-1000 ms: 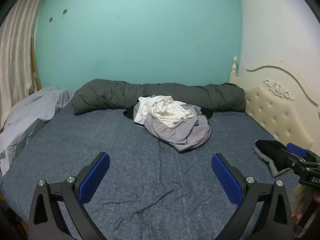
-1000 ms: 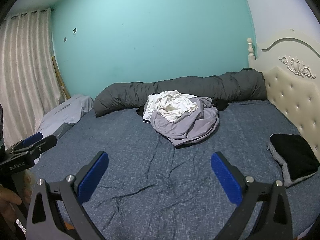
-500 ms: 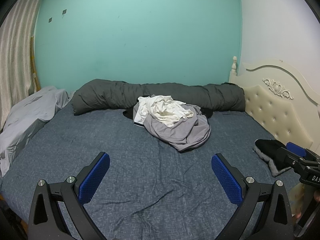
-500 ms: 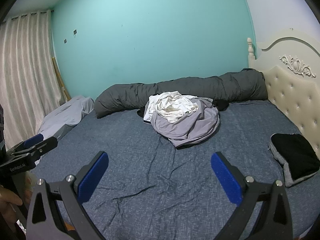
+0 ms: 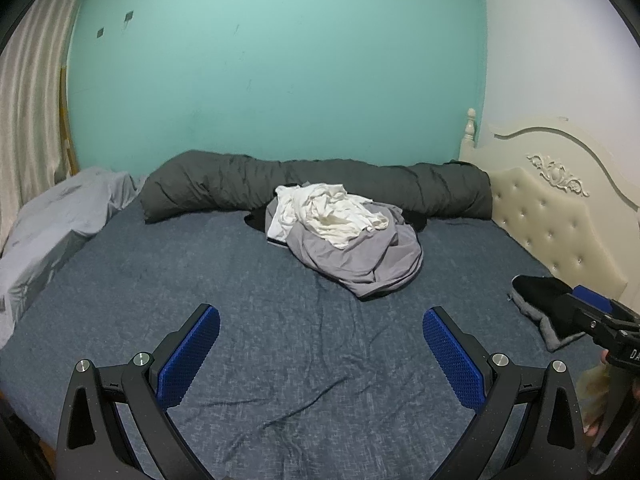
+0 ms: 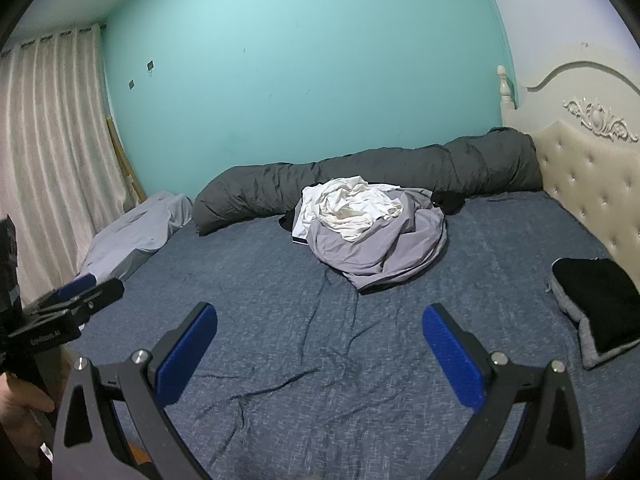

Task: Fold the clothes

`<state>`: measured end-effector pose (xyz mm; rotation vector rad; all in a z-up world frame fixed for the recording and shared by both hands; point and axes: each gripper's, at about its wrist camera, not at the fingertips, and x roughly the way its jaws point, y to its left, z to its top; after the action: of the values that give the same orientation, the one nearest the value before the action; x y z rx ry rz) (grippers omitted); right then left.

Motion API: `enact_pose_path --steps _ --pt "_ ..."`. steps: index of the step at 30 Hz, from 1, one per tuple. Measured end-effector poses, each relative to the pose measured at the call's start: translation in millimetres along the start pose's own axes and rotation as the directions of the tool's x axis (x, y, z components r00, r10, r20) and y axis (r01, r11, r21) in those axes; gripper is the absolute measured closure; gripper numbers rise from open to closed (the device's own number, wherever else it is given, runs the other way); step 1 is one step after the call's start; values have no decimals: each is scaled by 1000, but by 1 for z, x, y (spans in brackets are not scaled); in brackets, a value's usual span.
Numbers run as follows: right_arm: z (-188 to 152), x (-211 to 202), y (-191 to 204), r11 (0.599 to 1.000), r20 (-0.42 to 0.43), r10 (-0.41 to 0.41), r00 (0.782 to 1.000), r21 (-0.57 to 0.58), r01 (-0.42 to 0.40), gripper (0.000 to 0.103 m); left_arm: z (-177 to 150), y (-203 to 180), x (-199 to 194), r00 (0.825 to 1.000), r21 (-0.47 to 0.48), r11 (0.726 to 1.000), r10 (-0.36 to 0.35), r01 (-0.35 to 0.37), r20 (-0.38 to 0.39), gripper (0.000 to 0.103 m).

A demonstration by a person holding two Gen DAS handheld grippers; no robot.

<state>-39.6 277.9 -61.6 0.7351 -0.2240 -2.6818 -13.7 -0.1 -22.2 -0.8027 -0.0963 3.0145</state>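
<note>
A pile of crumpled clothes lies on the far middle of the bed: a white garment (image 5: 332, 216) on top of a grey one (image 5: 360, 258), also in the right wrist view with the white garment (image 6: 352, 208) on the grey one (image 6: 384, 248). A folded black and grey garment (image 6: 596, 308) lies at the right by the headboard, partly hidden in the left wrist view (image 5: 540, 296). My left gripper (image 5: 320, 354) is open and empty above the near bed. My right gripper (image 6: 320, 352) is open and empty too, well short of the pile.
The bed has a dark blue sheet (image 5: 240, 280). A rolled dark grey duvet (image 5: 312, 176) lies along the teal wall. A light grey pillow (image 5: 52, 224) is at the left, a cream tufted headboard (image 5: 560, 224) at the right, a curtain (image 6: 48, 152) at the left.
Both grippers have drifted slightly; the view has barely shifted. Nothing on the bed has moved and both grippers stay open.
</note>
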Motion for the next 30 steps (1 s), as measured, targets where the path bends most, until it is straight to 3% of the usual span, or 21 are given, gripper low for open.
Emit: enact_pose_path --steps 5,10,15,22,24,26,30 --pt "-3 31 -11 998 -27 41 999 53 -39 0 -6 15 24 1000 -31 999 16 -16 -3 0" --pt "-4 74 -14 1000 -72 17 997 16 -16 0 -13 33 64 999 -64 997 32 -33 -14 0" --pt "-1 138 -24 1000 -145 -11 989 -9 10 0 -18 47 119 998 -94 994 45 -50 -47 0" --pt "16 235 -44 997 -176 -56 983 -60 46 1 -19 61 205 995 -120 991 56 -65 -77 0" --pt "21 270 -54 996 -198 -74 977 -63 63 3 -20 67 225 995 -130 989 63 -74 -82 0" --pt "25 301 -62 995 -230 -81 970 -72 66 15 -23 75 250 994 -159 985 56 -70 -95 0" --pt "34 369 -81 996 -292 -73 954 -63 57 18 -31 89 291 992 -197 978 47 -71 -120 0"
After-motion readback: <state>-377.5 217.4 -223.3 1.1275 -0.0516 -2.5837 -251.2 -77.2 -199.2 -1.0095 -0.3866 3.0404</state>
